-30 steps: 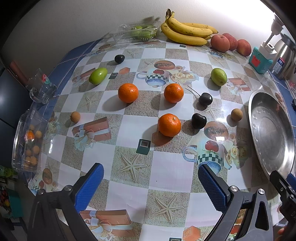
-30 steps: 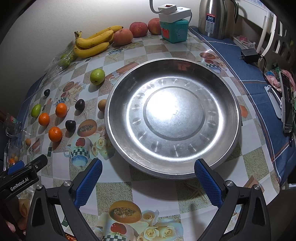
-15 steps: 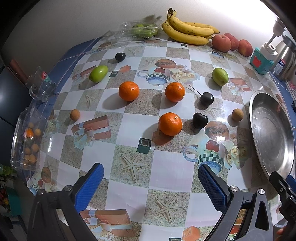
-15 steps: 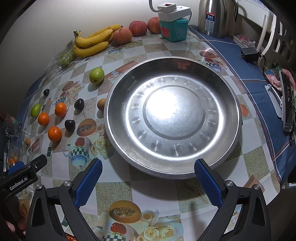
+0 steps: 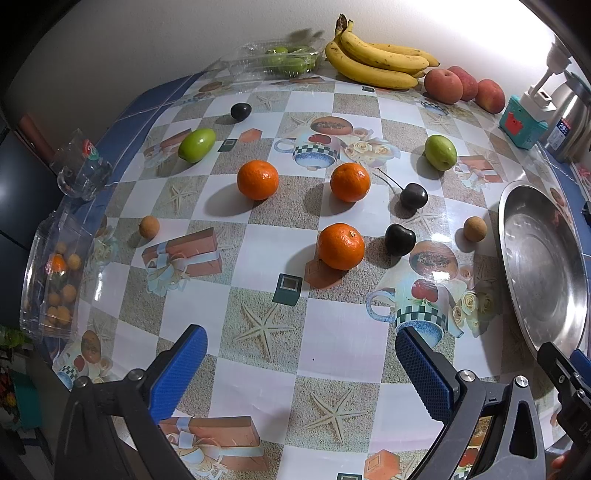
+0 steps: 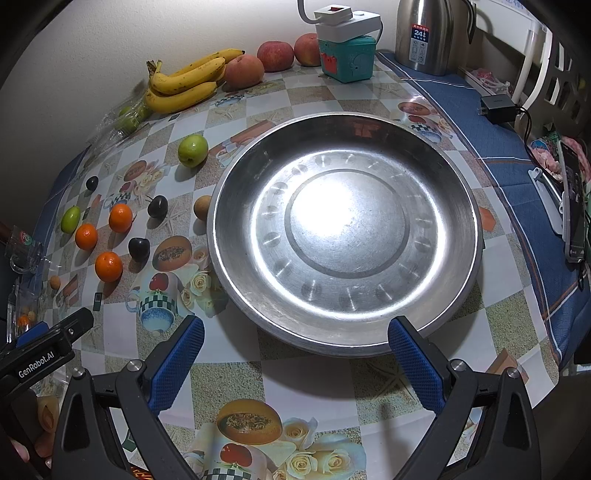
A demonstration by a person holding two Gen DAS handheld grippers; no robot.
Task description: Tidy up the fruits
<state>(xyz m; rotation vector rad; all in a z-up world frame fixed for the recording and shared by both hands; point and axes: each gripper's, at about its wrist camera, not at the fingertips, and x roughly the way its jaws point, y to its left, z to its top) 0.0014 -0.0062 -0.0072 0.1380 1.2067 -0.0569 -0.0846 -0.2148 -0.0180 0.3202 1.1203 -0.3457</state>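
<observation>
Three oranges lie on the patterned table; the nearest orange (image 5: 340, 246) is ahead of my open, empty left gripper (image 5: 301, 360). Dark cherries (image 5: 399, 239), two green fruits (image 5: 197, 144), small brown fruits (image 5: 474, 229), bananas (image 5: 376, 61) and peaches (image 5: 443, 85) lie further back. My right gripper (image 6: 295, 352) is open and empty, just in front of the empty steel bowl (image 6: 236, 266). The oranges (image 6: 108, 266) lie to the bowl's left.
A clear box with small fruits (image 5: 55, 280) and a glass cup (image 5: 79, 171) stand at the left edge. A clear tray of green fruits (image 5: 284, 61) is at the back. A teal box (image 6: 347, 59), a kettle (image 6: 424, 35) and a charger (image 6: 496, 109) stand at the back right.
The left gripper has moved slightly forward toward the oranges. The right gripper has barely moved; the bowl sits slightly nearer.
</observation>
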